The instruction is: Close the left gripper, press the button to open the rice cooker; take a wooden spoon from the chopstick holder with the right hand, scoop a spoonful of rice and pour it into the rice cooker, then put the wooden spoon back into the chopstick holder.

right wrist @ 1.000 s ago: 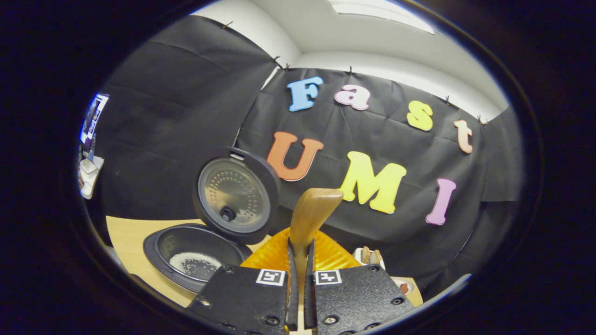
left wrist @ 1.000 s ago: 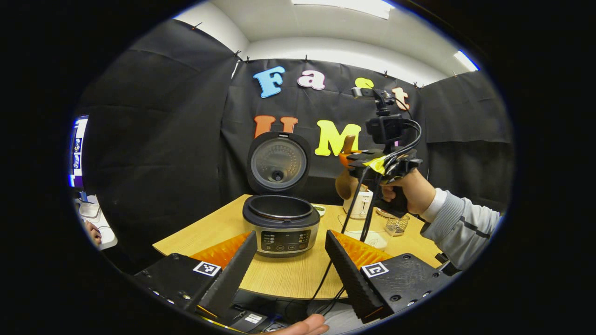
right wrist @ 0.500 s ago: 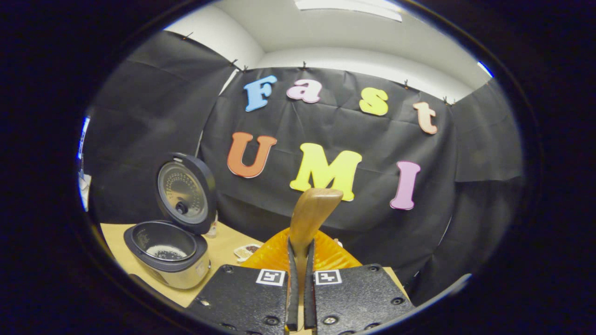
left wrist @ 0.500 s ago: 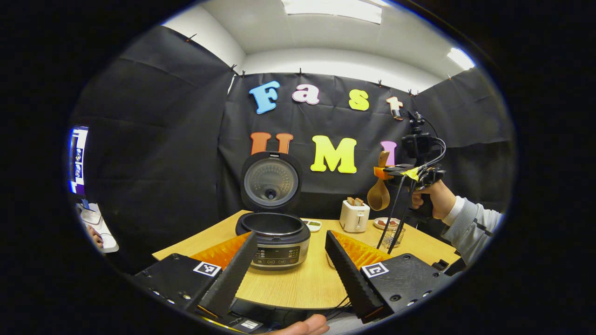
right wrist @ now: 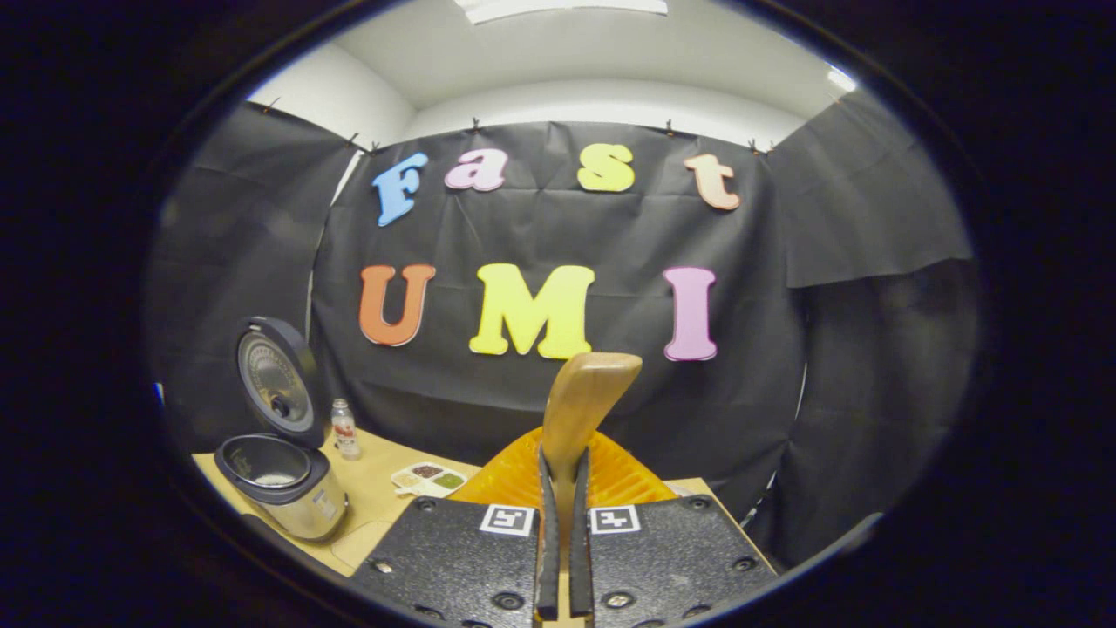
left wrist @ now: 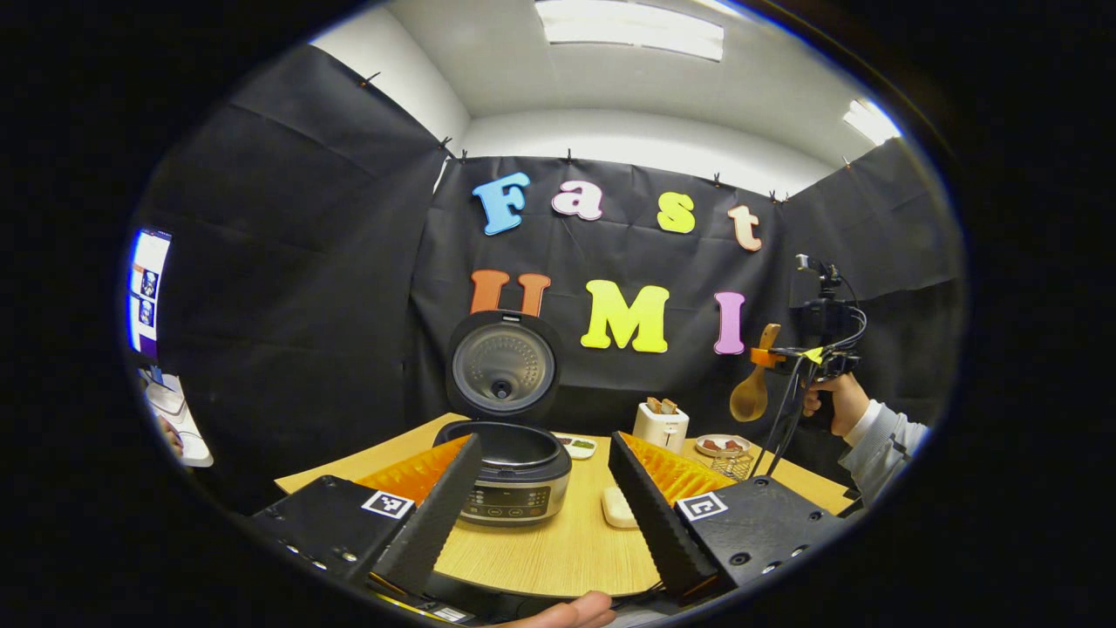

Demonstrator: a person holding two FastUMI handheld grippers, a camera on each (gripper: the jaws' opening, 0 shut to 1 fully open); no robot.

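While the right gripper (right wrist: 558, 558) pinches the smooth wooden spoon (left wrist: 751, 386) by its handle, bowl hanging straight down, the chopstick holder (left wrist: 732, 466), a small clear cup on the table (left wrist: 558, 545), sits below and slightly left of it. Left gripper (left wrist: 540, 497) idles wide apart, holding nothing. Behind it, the round rice cooker (left wrist: 508, 471) stands with its lid up.

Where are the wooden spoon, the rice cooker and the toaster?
wooden spoon (left wrist: 748, 399): left gripper view, on its bowl.
rice cooker (left wrist: 513, 495): left gripper view, on its front panel.
toaster (left wrist: 659, 427): left gripper view, on its body.
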